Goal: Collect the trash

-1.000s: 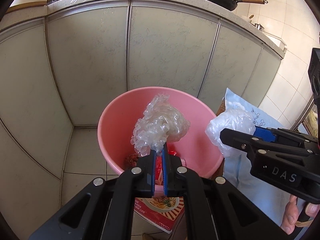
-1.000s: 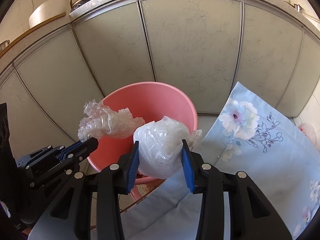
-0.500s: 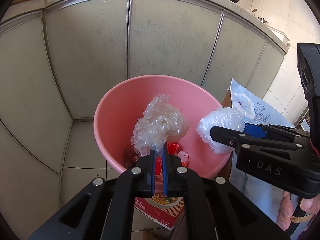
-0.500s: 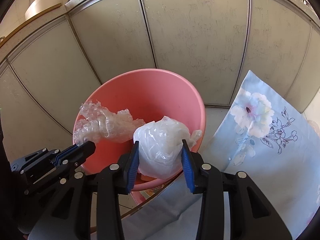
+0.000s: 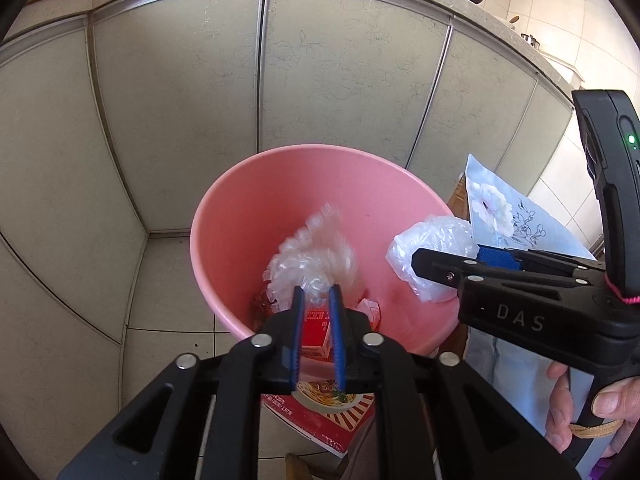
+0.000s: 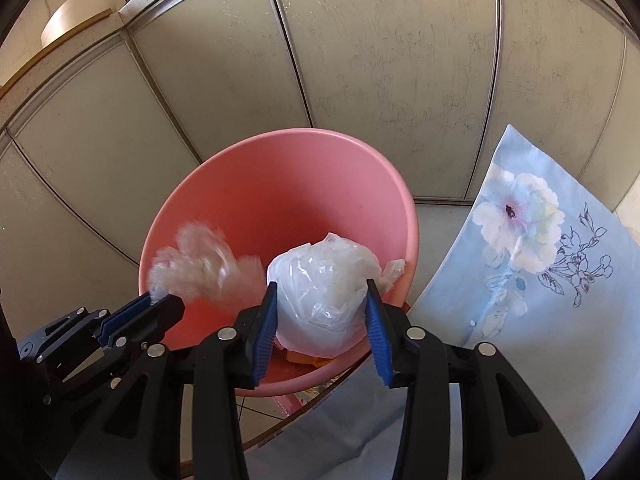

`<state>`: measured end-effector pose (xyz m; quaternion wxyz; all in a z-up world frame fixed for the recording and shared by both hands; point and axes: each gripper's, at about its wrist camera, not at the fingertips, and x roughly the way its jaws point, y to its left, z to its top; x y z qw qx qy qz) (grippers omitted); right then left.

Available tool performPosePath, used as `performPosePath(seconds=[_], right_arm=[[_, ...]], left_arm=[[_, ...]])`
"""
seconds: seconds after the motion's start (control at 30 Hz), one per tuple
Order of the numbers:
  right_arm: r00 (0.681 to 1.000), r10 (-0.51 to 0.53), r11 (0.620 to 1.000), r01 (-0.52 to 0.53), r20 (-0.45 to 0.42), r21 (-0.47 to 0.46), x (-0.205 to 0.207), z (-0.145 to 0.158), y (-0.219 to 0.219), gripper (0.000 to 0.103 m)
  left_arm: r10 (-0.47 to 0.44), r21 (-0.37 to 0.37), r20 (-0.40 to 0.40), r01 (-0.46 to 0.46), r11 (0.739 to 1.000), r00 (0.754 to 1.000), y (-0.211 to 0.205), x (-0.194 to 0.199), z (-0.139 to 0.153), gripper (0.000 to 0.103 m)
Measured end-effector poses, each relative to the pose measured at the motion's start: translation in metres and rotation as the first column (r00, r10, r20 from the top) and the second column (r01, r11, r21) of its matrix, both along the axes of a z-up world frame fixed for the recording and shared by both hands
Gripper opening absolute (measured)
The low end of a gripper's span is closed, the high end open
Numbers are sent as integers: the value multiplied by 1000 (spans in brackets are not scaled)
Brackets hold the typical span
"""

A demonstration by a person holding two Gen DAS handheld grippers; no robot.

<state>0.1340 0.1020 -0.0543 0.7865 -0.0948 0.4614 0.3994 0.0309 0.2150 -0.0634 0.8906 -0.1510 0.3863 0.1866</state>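
The left gripper [image 5: 318,294] has its jaws a narrow gap apart, with a blurred wad of crinkled clear plastic wrap [image 5: 314,258] at their tips, over the inside of the pink bucket [image 5: 224,216]; whether they grip it cannot be told. The right gripper [image 6: 322,292] has its jaws wide and clamped on a rounded white plastic bag bundle [image 6: 324,280], held above the bucket's near rim. Both grippers point downward toward the bucket. A red carton [image 5: 316,330] lies at the bucket's bottom. A pale blue floral cloth [image 6: 532,280] lies just right of the bucket, and grey cabinet doors [image 5: 352,80] stand behind it.
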Motion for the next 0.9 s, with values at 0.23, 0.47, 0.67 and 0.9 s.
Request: performPosePath(seconds=[0.23,0.47,0.67,0.9], right_arm=[[1000,14,1000,-14,-2,26,0,4,-5,49],[1000,11,998,-13,21,63,-5,19,-13,50],[994,-6,996,-4,105,93,-23,43,-32,49],[975,-44,997,30,216,72,-55,59,-63,49]], left_arm=[[-7,-6,21,7,1000,1000,-1,-2,6,25],[-4,-9,35,4,1000,999,-5,-9,15,37],[-13,-10,49,13,1000,999,-13,-17,29,38],[-31,24,83,29,999,996,-29,-29,48,51]])
